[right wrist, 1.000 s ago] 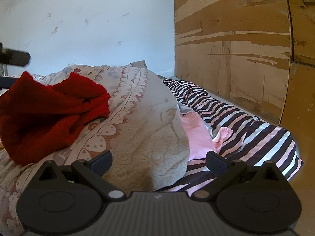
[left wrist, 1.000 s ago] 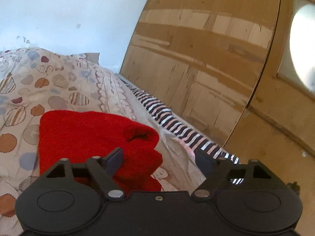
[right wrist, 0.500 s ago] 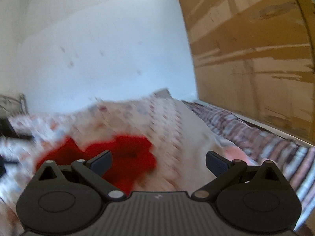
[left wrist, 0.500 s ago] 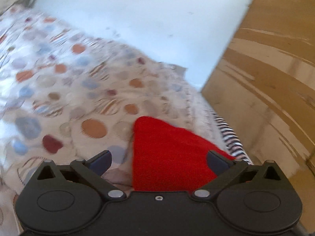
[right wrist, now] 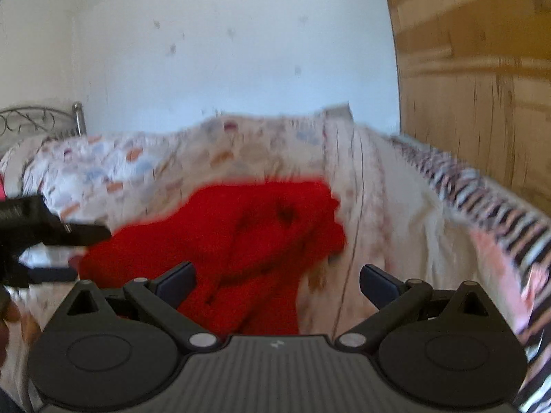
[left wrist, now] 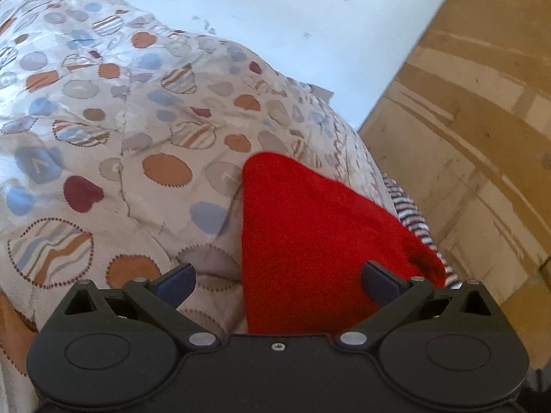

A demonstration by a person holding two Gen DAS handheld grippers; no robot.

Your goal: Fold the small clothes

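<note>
Since a second ago both grippers have been swung leftward, so the red garment (left wrist: 310, 241) is now centred ahead of each. The left gripper (left wrist: 278, 278) and right gripper (right wrist: 277, 279) are spread wide with nothing held; the garment lies crumpled on the quilt (left wrist: 103, 120). A grab into bunched layers is judged likely to skew the fold.

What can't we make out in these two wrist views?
- Red knitted garment: near edge hidden behind the left gripper body, left wrist view.
- Garment's fold state: right wrist view is motion-blurred.
- Pink item on striped sheet: smeared, unidentifiable.
</note>
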